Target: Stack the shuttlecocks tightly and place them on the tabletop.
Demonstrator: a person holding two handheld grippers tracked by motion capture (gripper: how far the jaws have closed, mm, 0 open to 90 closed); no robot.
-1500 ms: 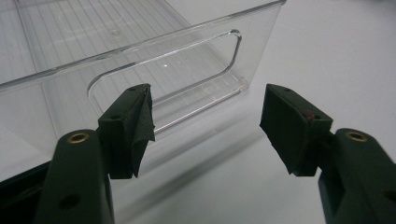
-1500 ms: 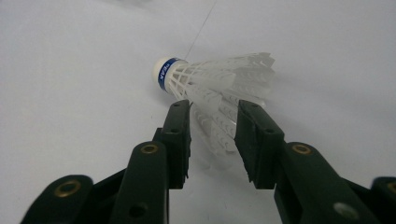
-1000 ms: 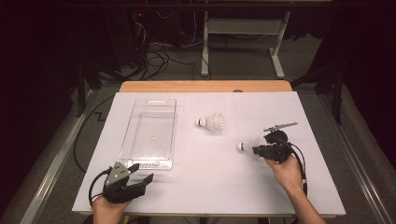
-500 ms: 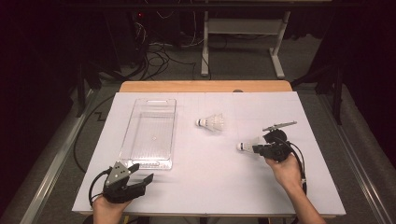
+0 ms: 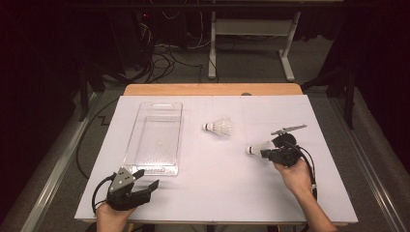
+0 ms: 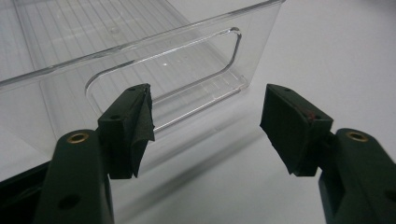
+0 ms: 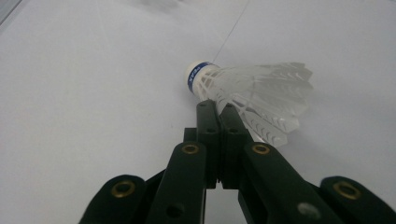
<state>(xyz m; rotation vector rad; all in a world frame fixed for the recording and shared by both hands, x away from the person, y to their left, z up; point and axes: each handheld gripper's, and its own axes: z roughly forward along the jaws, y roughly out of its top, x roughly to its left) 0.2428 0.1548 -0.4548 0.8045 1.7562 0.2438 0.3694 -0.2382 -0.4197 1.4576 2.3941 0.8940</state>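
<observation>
The room is dark; light falls mostly on the white table top, which fills the lower middle of the high view. A strip of bare wood shows along its far edge. Beyond, at the upper middle, a grey carpeted floor carries a tangle of black cables at the upper left and the white legs of a stand at upper centre. Metal rails run down both sides.

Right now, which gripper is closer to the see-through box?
Left. The left gripper sits just below the clear box; the right gripper, shut on a shuttlecock, is far across the table.
</observation>
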